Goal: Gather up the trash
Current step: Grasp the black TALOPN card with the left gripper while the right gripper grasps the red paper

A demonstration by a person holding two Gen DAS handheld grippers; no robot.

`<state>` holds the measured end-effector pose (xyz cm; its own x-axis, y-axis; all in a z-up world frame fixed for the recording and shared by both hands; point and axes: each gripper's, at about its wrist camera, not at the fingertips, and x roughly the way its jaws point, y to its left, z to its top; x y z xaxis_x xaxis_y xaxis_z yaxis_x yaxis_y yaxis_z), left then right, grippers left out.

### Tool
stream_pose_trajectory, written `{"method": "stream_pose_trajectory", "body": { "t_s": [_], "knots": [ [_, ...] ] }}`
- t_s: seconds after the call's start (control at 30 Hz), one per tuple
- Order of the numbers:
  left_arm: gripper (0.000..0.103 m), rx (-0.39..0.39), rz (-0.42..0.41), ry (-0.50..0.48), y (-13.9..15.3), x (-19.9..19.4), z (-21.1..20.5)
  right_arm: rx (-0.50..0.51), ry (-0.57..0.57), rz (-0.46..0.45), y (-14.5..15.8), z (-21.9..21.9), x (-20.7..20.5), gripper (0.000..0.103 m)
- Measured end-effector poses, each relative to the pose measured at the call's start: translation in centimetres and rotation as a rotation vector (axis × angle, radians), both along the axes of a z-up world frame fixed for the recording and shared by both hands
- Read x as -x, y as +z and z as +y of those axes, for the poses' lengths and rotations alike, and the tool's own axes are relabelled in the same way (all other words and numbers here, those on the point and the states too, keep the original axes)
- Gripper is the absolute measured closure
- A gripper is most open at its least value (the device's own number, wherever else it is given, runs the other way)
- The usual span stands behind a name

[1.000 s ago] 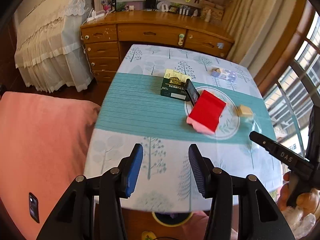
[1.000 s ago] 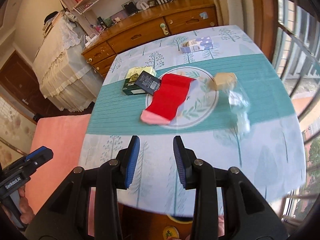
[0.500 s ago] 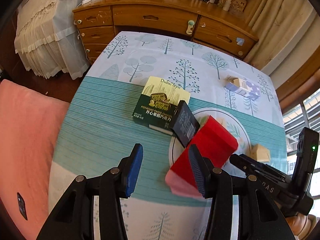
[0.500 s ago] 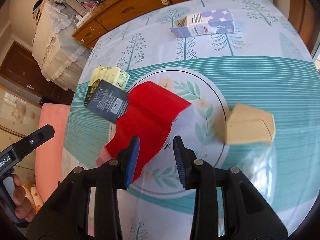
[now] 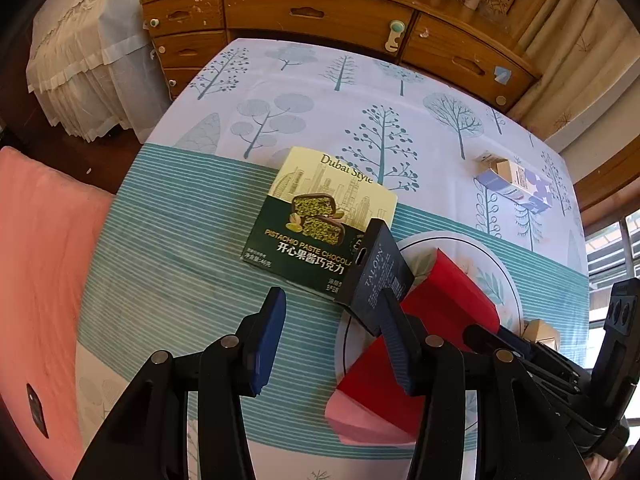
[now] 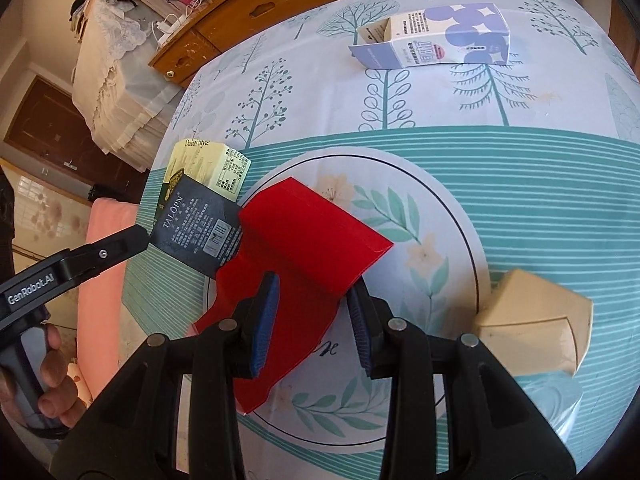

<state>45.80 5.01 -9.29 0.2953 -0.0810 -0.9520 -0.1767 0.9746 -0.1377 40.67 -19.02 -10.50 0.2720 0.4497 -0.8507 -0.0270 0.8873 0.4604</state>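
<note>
A home bedroom: lace-draped bed [image 5: 80, 68], wooden dresser [image 5: 320, 20], curtains [image 5: 576, 52].

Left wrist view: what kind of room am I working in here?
Most likely a bedroom in a home. A wooden dresser with drawers stands behind the table, which wears a tree-print cloth, a lace-draped piece of furniture sits at the left, and curtains hang at the right.

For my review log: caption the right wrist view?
Open right gripper straddles the red packet on the tablecloth's printed circle.
</note>
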Motion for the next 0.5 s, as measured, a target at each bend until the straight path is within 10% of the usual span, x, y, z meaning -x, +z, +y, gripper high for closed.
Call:
{"method": "stream_pose_trajectory", "body": {
  "t_s": [0.5],
  "knots": [
    [0.066,0.074,0.040,-0.009,-2.0,-1.6,-1.6,-0.025,0.022,-0.025,0.3,-0.6,0.0,0.074]
  ]
}}
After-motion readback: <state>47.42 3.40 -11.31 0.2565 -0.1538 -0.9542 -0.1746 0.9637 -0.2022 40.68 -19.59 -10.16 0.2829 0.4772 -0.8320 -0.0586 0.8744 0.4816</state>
